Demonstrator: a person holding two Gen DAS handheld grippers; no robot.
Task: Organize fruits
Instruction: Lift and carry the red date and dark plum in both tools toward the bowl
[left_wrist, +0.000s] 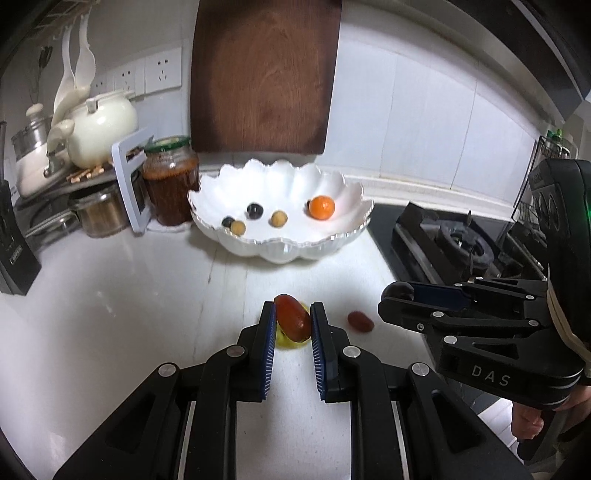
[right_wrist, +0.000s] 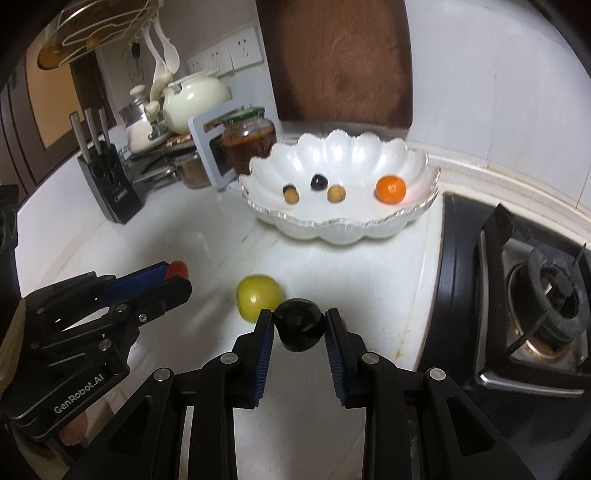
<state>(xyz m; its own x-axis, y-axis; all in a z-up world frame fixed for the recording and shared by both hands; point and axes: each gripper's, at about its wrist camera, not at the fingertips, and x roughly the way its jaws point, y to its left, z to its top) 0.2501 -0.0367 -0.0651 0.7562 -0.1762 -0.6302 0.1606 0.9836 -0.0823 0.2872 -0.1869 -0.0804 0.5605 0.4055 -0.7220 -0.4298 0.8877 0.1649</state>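
On the white counter (left_wrist: 110, 314), near its front: left gripper (left_wrist: 293, 319) clenched on an oblong red fruit (left_wrist: 293, 316), lifted clear of the surface. Right gripper (right_wrist: 299, 326) clamped on a round black fruit (right_wrist: 298, 328), also off the counter. A yellow-green fruit (right_wrist: 258, 297) sits on the counter just beyond and left of the black one; a small red fruit (left_wrist: 360, 321) lies between the two grippers. Farther back, against the wall, a scalloped white bowl (right_wrist: 369, 229) holds an orange fruit (right_wrist: 390, 189), two tan fruits and two dark ones. Gas stove (right_wrist: 535, 295) at right; jar (left_wrist: 170, 184) and teapot (left_wrist: 103, 125) at left.
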